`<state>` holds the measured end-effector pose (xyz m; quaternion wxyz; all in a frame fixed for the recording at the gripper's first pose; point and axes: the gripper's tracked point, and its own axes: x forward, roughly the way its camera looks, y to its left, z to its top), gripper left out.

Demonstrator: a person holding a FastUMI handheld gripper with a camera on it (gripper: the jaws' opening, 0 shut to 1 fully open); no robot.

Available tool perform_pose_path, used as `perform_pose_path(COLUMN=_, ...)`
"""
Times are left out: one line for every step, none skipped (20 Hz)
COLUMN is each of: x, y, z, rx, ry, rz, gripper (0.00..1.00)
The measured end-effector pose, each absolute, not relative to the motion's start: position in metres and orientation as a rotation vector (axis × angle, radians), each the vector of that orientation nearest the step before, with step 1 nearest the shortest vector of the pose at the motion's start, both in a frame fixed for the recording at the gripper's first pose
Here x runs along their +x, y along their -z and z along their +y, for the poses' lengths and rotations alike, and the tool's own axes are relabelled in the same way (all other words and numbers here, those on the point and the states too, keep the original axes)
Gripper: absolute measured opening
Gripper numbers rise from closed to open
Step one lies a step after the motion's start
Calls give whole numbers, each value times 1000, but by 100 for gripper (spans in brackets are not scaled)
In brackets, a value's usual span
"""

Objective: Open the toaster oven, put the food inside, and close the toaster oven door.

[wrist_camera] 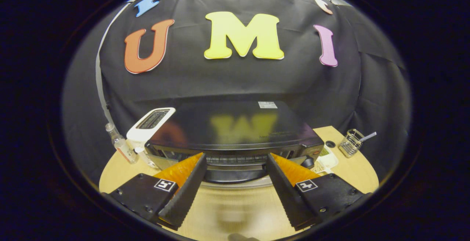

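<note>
Wooden bench (pixel 352 167) carries the toaster oven (pixel 235 131) just ahead of my fingers (pixel 235 160), which are spread wide, holding nothing. Door state unclear from above; food not spotted. Task looks barely started, everything left.

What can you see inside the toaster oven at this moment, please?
The toaster oven is seen from above, the open fingers just at its front. A wire rack shows between them; anything deeper is covered by its dark top.
</note>
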<state>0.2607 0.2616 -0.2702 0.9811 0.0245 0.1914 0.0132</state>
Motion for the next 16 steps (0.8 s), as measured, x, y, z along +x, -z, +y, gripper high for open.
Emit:
perform_pose_path(x=255, y=272, z=261, rx=46, ry=-29, rz=390, gripper=100)
perform_pose_path(x=249, y=276, z=261, rx=41, ry=-32, rz=394, gripper=100)
perform_pose_path(x=241, y=280, z=260, rx=41, ry=-33, rz=401, gripper=100)
perform_pose_path(x=233, y=285, z=260, rx=44, ry=-34, rz=411, gripper=100)
perform_pose_path(x=227, y=289, z=259, rx=45, ry=-36, rz=421, gripper=100)
perform_pose_path(x=220, y=294, z=259, rx=44, ry=-37, rz=431, gripper=100)
perform_pose_path(x=213, y=298, z=258, rx=42, ry=-39, rz=440, gripper=100)
perform_pose_path(x=206, y=304, z=258, rx=40, ry=-40, rz=451, gripper=100)
perform_pose_path(x=201, y=309, z=258, rx=33, ry=-42, rz=459, gripper=100)
perform_pose_path(x=195, y=314, z=257, rx=28, ry=-42, rz=468, gripper=100)
perform_pose_path(x=191, y=318, z=257, rx=26, ry=-42, rz=475, gripper=100)
perform_pose_path(x=188, y=323, z=257, rx=24, ry=-43, rz=484, gripper=100)
perform_pose_path(x=183, y=328, z=256, rx=22, ry=-43, rz=496, gripper=100)
perform_pose_path(x=180, y=334, z=256, rx=16, ry=-44, rz=506, gripper=100)
perform_pose_path(x=175, y=338, z=255, rx=6, ry=-46, rz=510, gripper=100)
perform_pose_path(x=172, y=342, z=256, rx=5, ry=-46, rz=513, gripper=100)
